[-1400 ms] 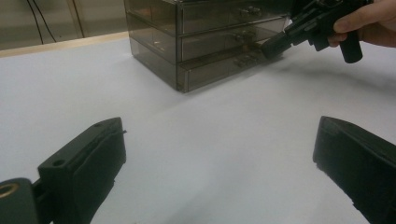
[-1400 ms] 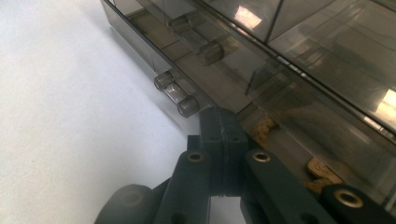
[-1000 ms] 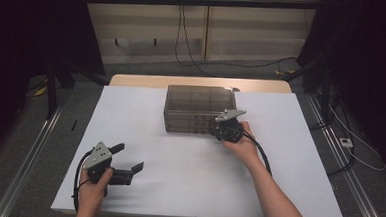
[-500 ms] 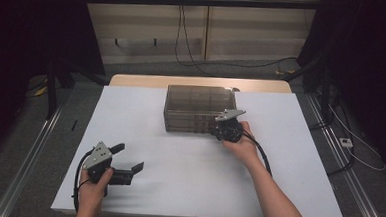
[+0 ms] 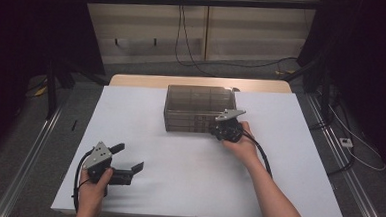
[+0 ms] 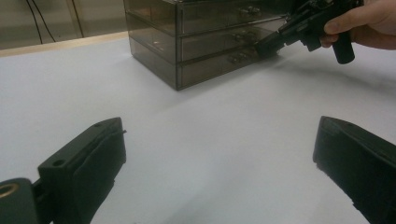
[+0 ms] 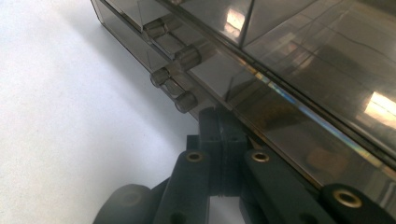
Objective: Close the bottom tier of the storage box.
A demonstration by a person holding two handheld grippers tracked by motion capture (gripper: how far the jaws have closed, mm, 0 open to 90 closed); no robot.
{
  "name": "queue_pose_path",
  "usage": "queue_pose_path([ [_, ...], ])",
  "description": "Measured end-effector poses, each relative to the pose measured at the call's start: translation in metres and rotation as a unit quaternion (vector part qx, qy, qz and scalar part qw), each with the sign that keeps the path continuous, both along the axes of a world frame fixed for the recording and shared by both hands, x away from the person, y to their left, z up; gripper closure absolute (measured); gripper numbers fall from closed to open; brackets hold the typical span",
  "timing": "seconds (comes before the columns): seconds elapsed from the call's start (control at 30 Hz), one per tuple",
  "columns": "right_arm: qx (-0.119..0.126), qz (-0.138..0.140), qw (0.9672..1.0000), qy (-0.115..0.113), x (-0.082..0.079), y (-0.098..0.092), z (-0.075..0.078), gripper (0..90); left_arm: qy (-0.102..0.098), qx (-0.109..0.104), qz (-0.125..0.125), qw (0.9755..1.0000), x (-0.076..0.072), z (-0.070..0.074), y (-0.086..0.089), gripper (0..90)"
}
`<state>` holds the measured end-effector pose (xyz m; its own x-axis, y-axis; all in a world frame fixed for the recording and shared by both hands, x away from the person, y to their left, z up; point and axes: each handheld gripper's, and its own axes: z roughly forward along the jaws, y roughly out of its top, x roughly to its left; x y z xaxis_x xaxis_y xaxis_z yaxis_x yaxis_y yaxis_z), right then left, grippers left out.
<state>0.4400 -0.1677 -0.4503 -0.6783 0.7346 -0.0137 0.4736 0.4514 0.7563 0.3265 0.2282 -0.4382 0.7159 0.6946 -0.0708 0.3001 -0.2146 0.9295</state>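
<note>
Two grippers at a smoked drawer box on white table.
Left gripper (image 5: 128, 167) is held near the table's front-left, jaws spread, nothing between; drawer box (image 5: 197, 108) is set mid-table; right gripper (image 5: 219, 131) is closed, tips pressed against its front.

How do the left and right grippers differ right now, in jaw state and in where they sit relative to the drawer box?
The left gripper has its jaws wide apart with nothing between them; the right gripper has its jaws closed together. The left gripper sits low near the front of the white table, well away from the smoky drawer box; the right gripper's tip is at the box's front, by the drawer handles. Both are black, hand-held, with a trailing cable.
</note>
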Motion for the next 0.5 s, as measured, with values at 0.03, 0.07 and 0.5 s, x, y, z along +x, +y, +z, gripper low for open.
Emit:
queue_pose_path([
  [0.03, 0.000, 0.000, 1.0000, -0.001, 0.000, 0.000, 0.000, 90.0, 0.000, -0.001, 0.001, 1.0000, 0.000, 0.000, 0.000, 2.7],
  [0.07, -0.002, 0.001, 1.0000, -0.001, 0.000, 0.000, -0.001, 90.0, 0.000, -0.004, 0.002, 1.0000, 0.000, 0.000, 0.000, 2.7],
  [0.5, 0.008, 0.000, 1.0000, 0.004, -0.006, -0.003, 0.007, 81.8, 0.000, -0.006, 0.004, 1.0000, 0.000, 0.000, 0.001, 2.7],
])
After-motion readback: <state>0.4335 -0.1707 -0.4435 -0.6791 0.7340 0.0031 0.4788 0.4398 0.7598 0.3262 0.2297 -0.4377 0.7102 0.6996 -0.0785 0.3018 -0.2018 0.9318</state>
